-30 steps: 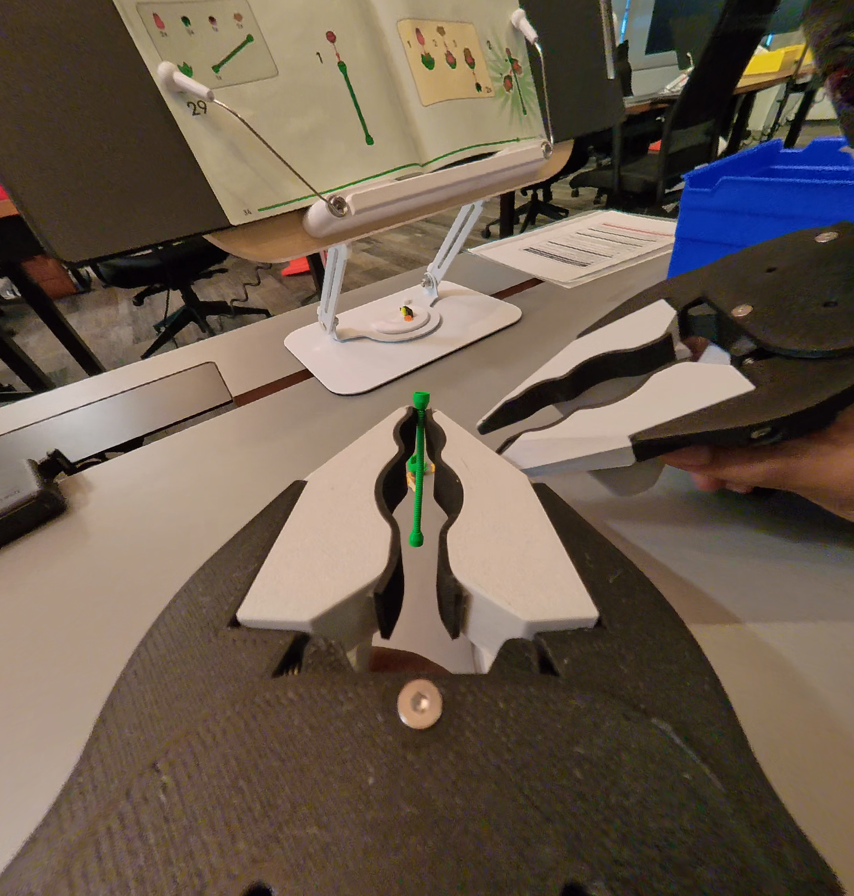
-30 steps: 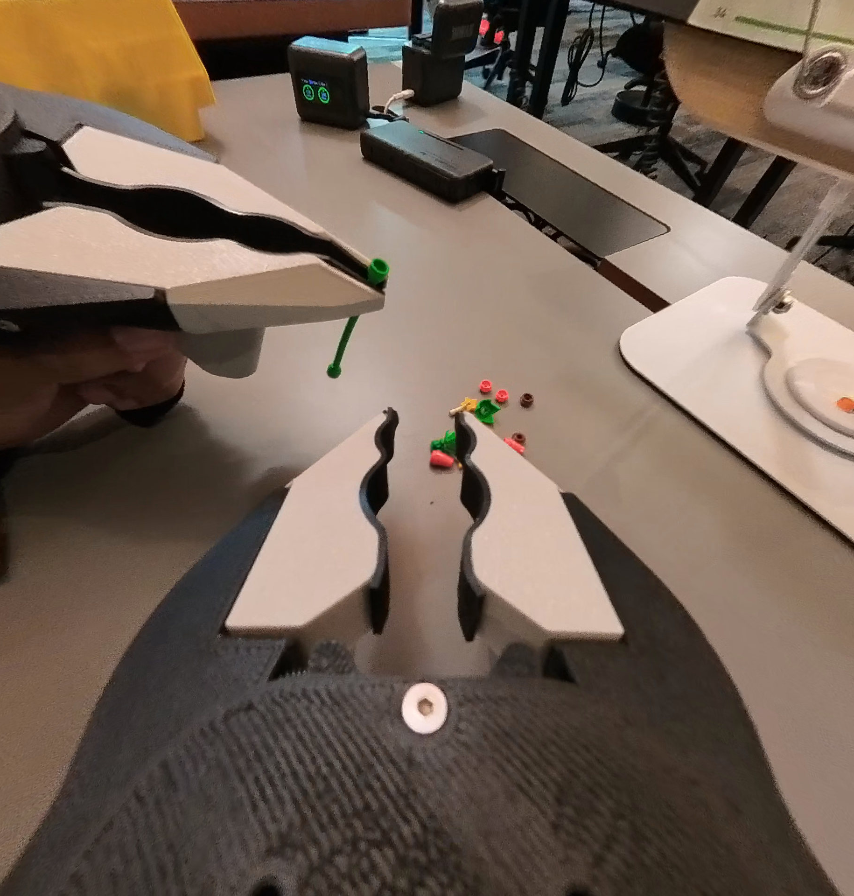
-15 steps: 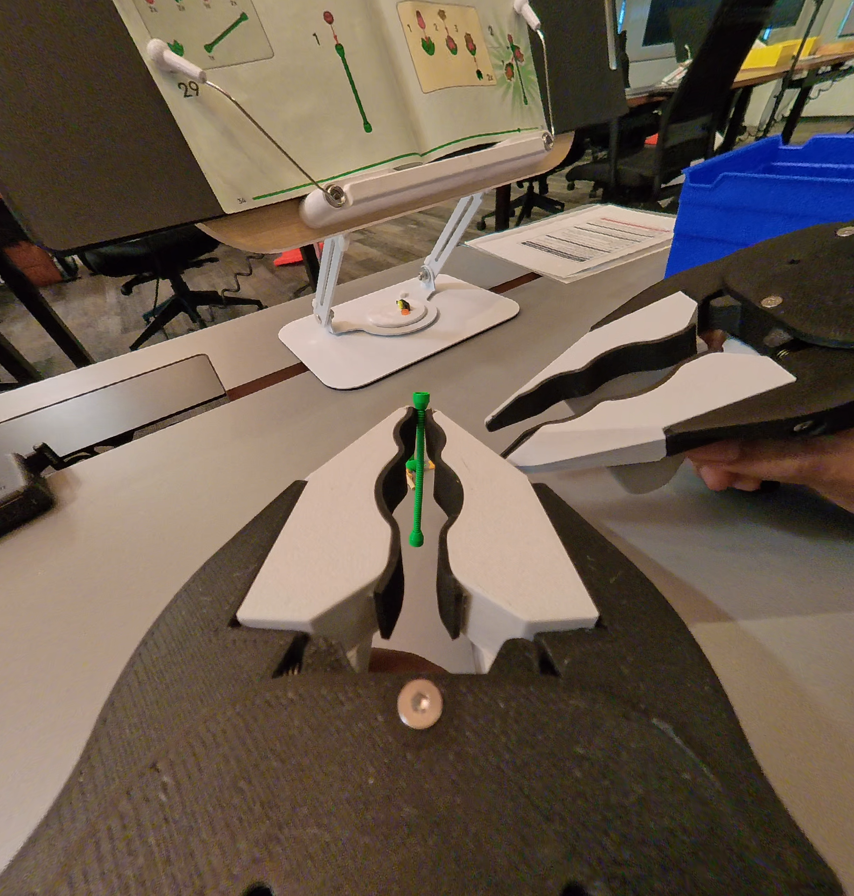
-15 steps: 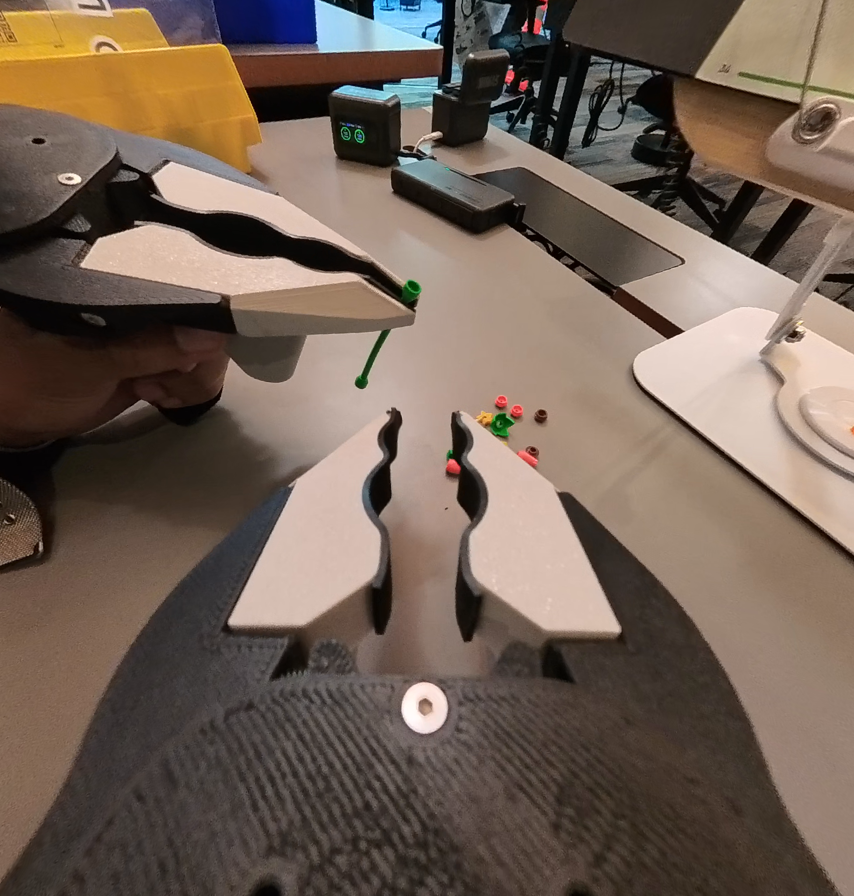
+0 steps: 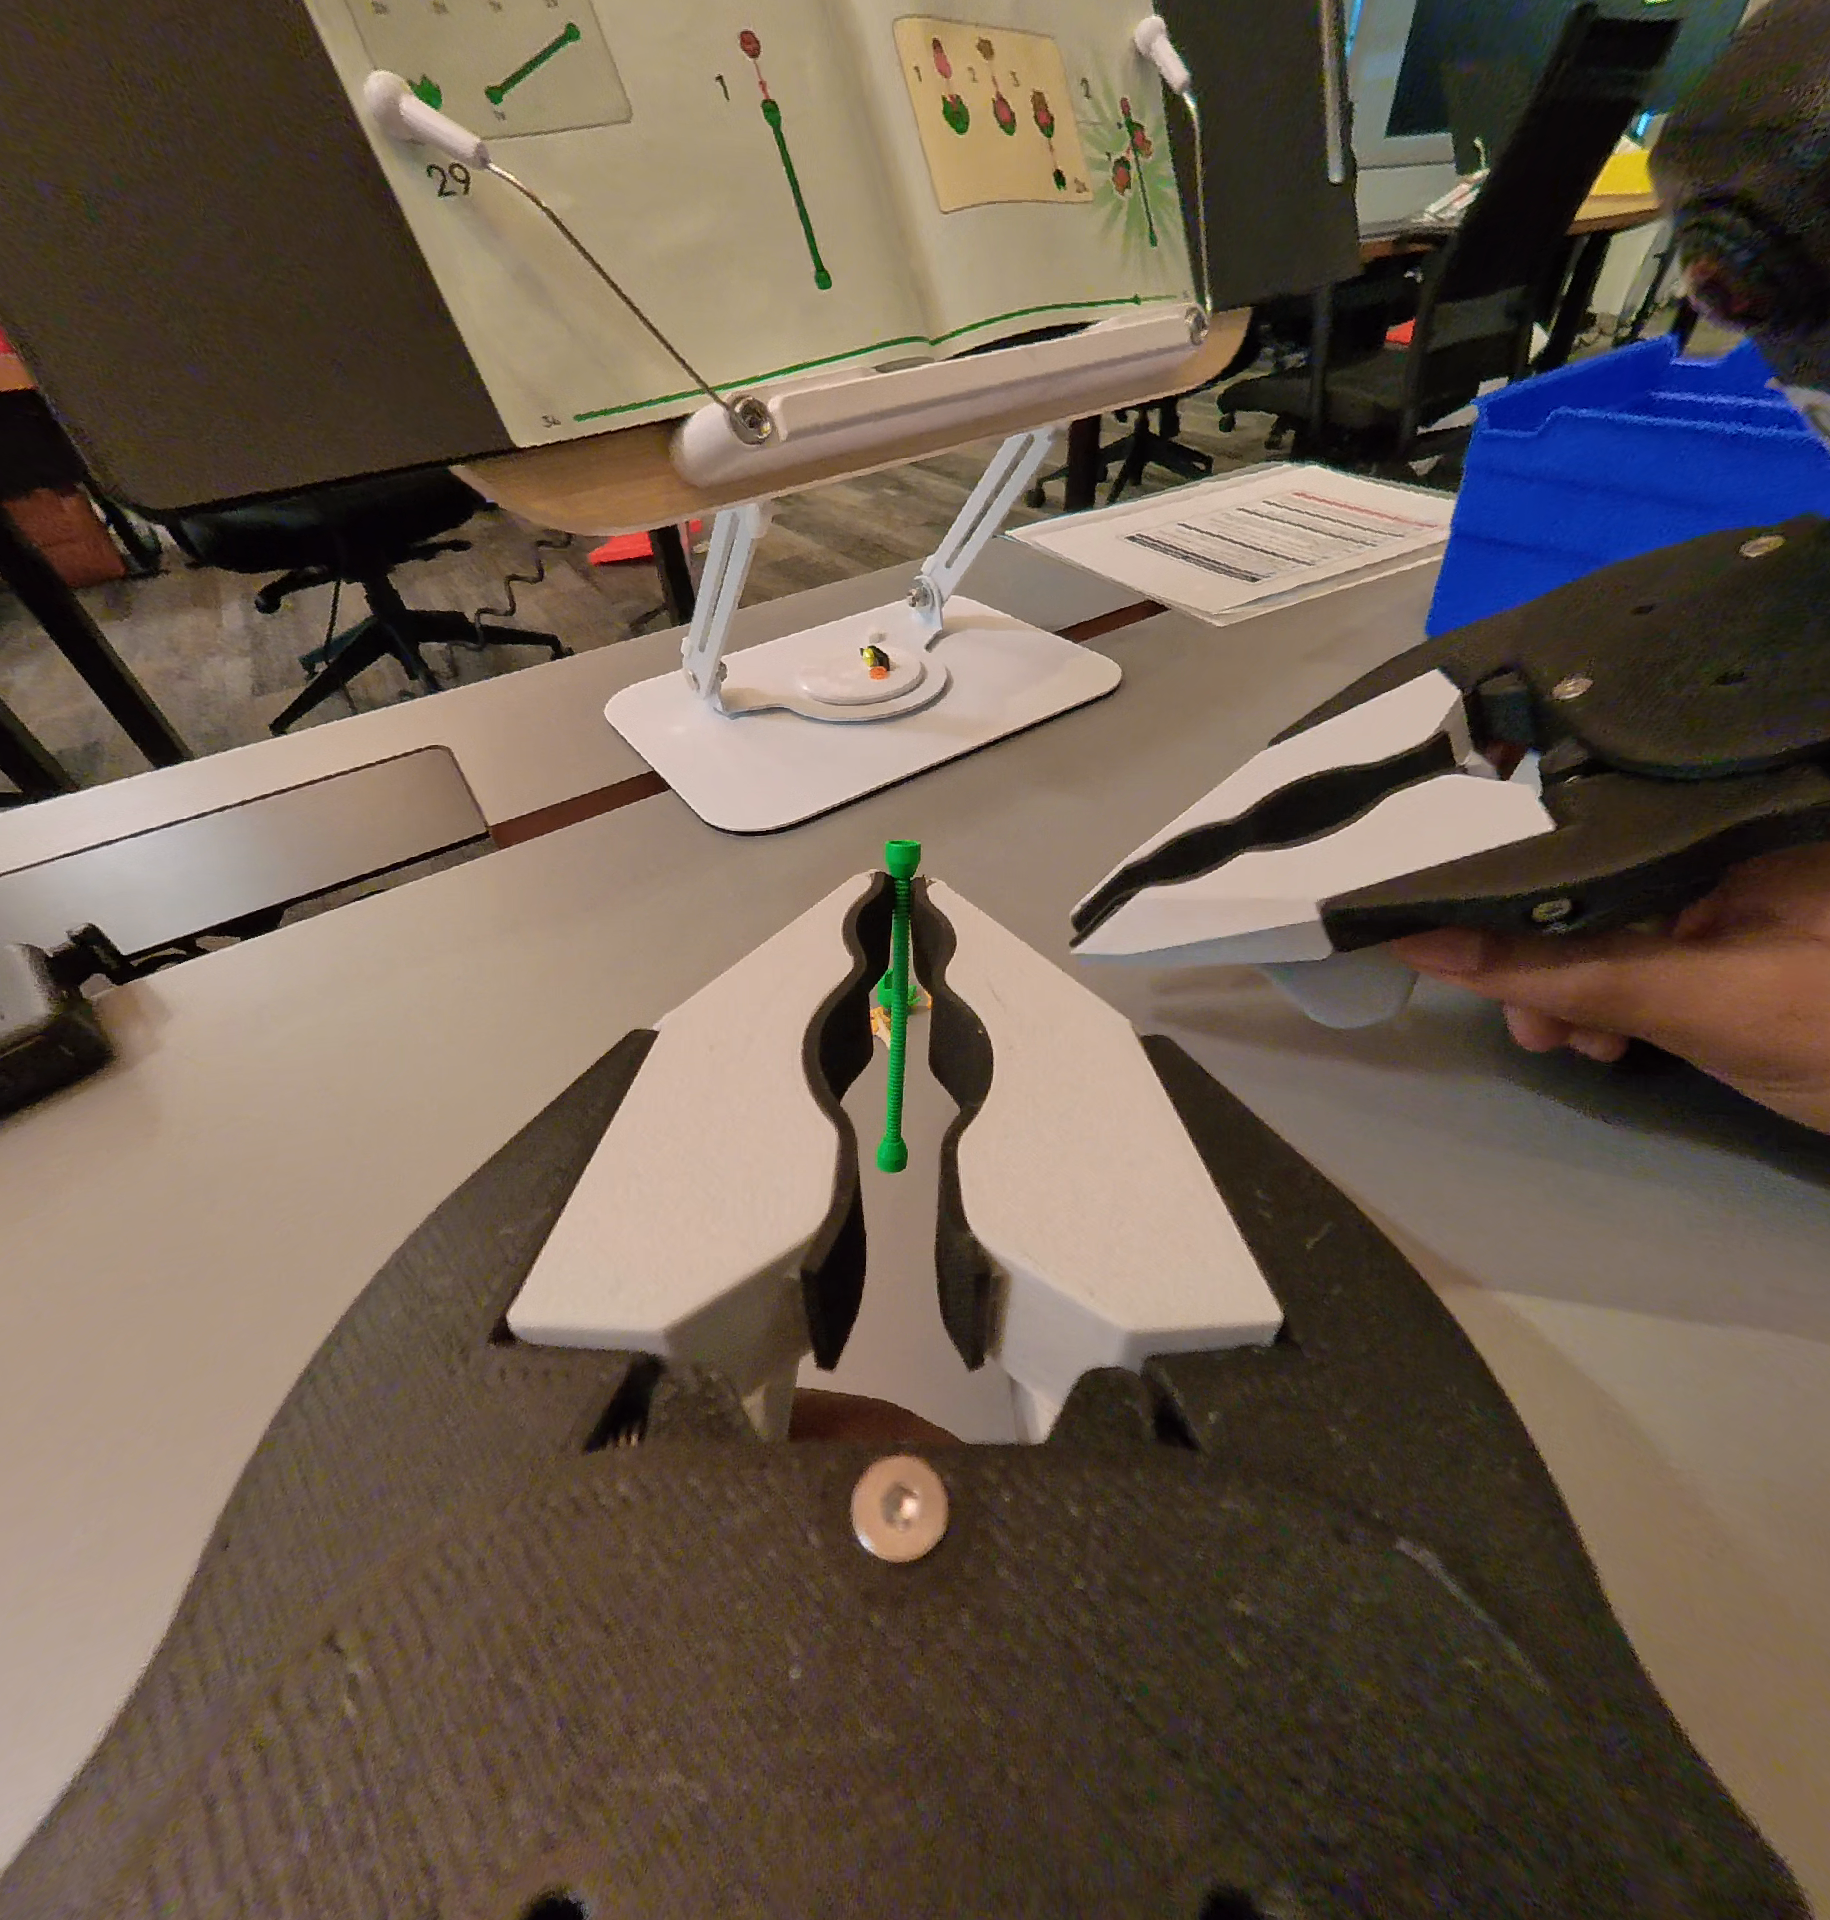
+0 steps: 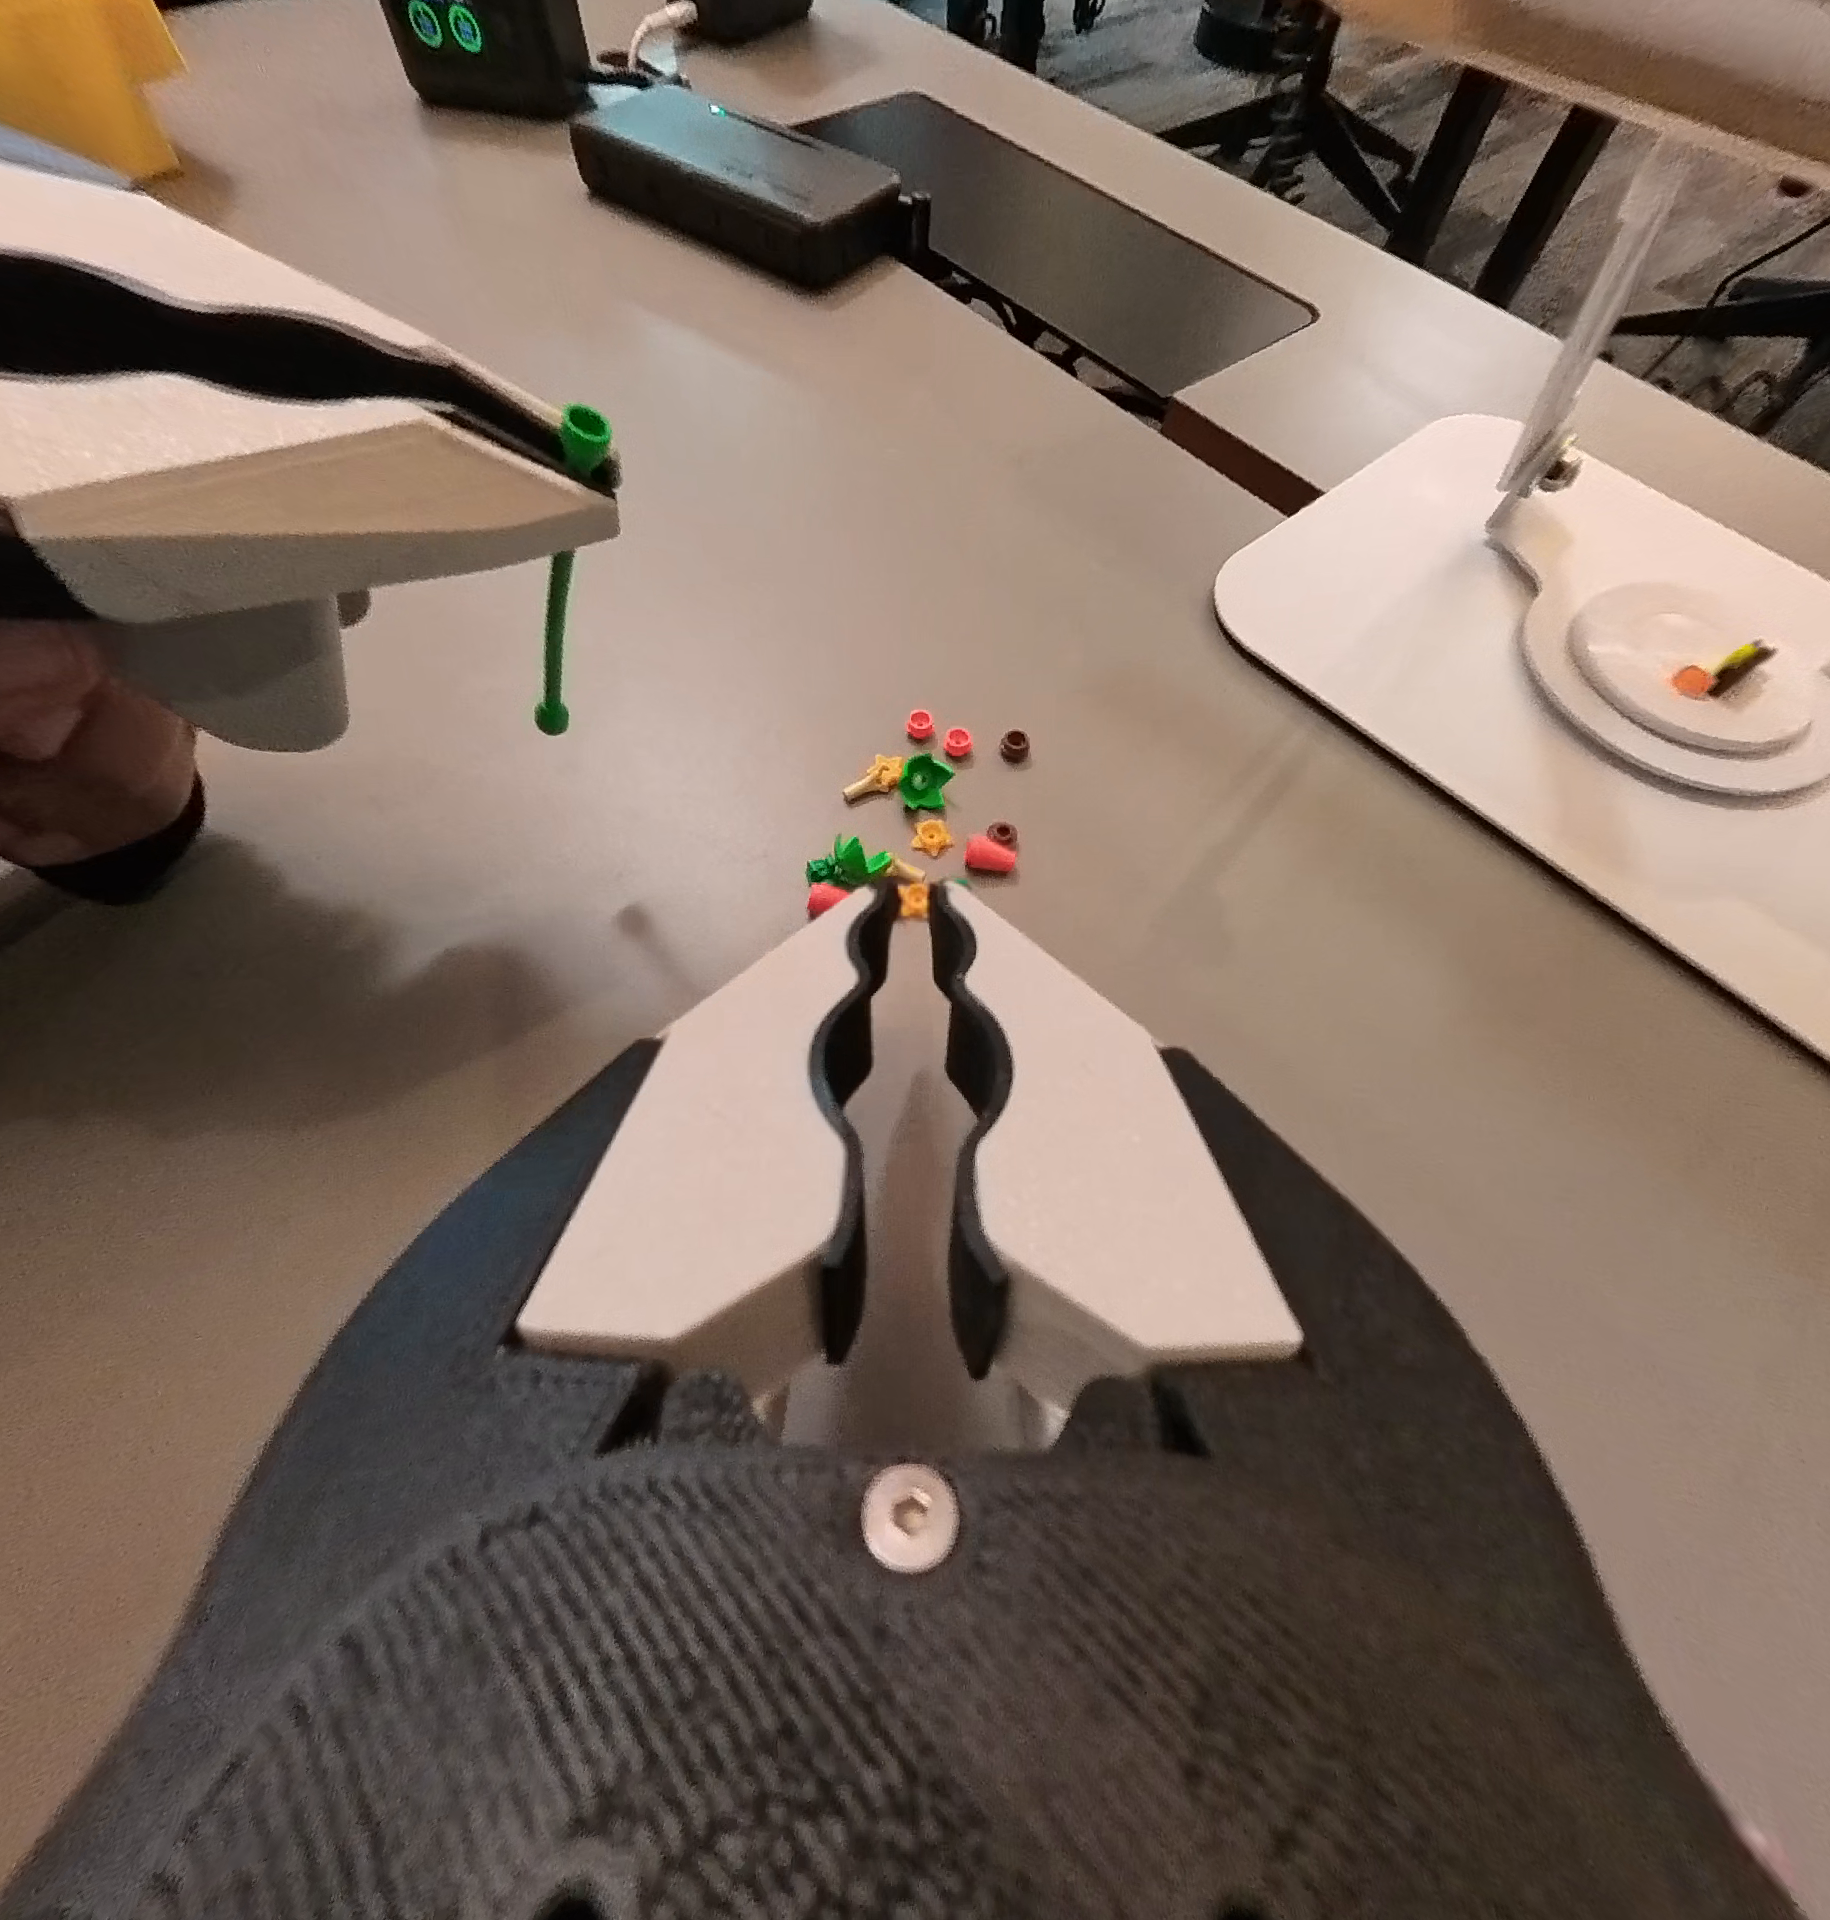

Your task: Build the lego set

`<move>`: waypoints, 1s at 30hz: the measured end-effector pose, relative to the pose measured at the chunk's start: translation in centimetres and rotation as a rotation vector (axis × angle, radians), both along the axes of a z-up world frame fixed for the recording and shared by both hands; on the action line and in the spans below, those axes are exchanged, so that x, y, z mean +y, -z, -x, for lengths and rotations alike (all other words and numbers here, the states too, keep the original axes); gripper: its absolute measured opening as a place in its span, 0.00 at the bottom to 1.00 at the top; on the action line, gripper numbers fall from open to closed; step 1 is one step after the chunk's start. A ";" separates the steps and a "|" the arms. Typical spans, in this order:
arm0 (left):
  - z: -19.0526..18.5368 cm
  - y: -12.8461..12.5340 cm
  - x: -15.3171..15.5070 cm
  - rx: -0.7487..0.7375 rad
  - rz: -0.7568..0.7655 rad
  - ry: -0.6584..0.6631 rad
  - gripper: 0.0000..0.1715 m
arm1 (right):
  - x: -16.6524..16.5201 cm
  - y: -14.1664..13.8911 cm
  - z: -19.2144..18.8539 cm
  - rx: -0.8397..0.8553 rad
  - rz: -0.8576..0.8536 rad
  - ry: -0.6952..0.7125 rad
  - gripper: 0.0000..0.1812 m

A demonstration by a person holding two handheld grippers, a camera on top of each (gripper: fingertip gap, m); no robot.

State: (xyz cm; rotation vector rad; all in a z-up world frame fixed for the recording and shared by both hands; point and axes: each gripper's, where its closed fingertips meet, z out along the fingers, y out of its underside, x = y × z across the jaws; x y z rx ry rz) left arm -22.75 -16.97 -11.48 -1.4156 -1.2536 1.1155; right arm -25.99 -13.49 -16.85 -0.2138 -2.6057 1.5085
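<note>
My left gripper (image 5: 900,883) is shut on the upper end of a thin green stem (image 5: 897,1023), which hangs down between the fingers above the table. It also shows in the right wrist view (image 6: 599,488), with the stem (image 6: 556,634) dangling below it. My right gripper (image 6: 911,902) is closed down to a narrow gap at the near edge of a small pile of loose pieces (image 6: 932,779), with a small orange flower piece (image 6: 913,900) between its tips. In the left wrist view the right gripper (image 5: 1079,923) sits to the right, held by a hand.
An open instruction booklet (image 5: 786,187) rests on a white stand (image 5: 994,717) at the back of the grey table (image 5: 371,1039). A blue bin (image 5: 1638,468) and a paper sheet (image 5: 1254,540) are at the right. Black devices (image 6: 734,182) lie at the far left. The gap from one gripper's tips to the other's is roughly 8 centimetres.
My right gripper has moved forward and down to the pile, and its fingers have closed from open to a narrow gap. The left gripper still holds the green stem, now hanging more vertically.
</note>
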 end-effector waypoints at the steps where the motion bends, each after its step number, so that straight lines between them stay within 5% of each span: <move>1: 0.0 0.0 -0.1 0.000 -0.007 -0.002 0.00 | -0.2 0.1 0.2 0.010 -0.011 0.003 0.03; 14: 0.1 0.2 0.1 -0.012 0.015 0.000 0.00 | -5.2 1.6 2.2 -0.065 -0.089 -0.053 0.04; 30: 0.1 0.1 0.1 -0.008 -0.001 0.003 0.00 | -6.6 3.2 2.4 -0.072 -0.194 -0.074 0.05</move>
